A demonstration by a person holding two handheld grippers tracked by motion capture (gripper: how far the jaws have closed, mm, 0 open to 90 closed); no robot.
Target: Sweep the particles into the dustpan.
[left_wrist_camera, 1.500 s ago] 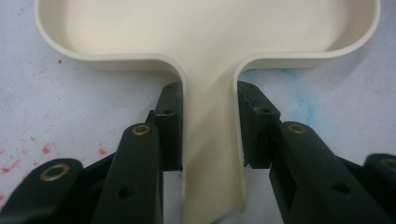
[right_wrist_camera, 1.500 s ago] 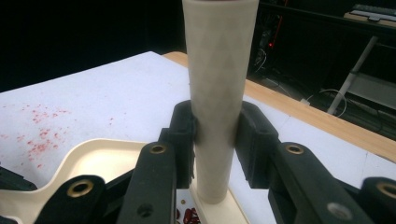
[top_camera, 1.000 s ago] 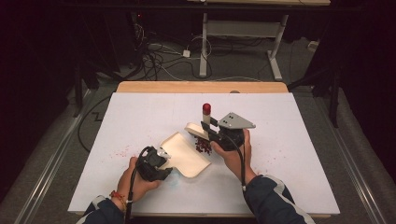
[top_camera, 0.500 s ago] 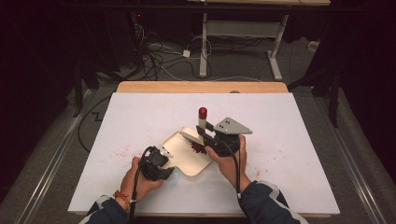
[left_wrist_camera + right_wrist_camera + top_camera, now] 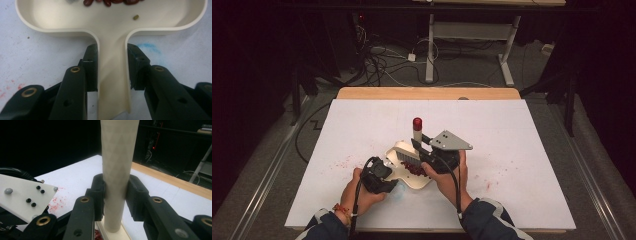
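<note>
Dustpan and brush held over a white table, low centre of the high view.

The left gripper [image 5: 112,66] clamps the cream dustpan [image 5: 110,22] by its handle, red beans [image 5: 112,2] lying at the pan's far edge. Just beyond, the right gripper [image 5: 115,192] squeezes the handle of the brush [image 5: 117,170], its bristles [image 5: 408,156] seemingly touching the beans; scattered red bits dot the table [image 5: 522,130].

Dark blue sleeves [image 5: 486,219]; red-orange wristband [image 5: 340,209]. Black grippers, brass pins [image 5: 75,69]; grey plate [image 5: 450,141], black screws, black cables.
</note>
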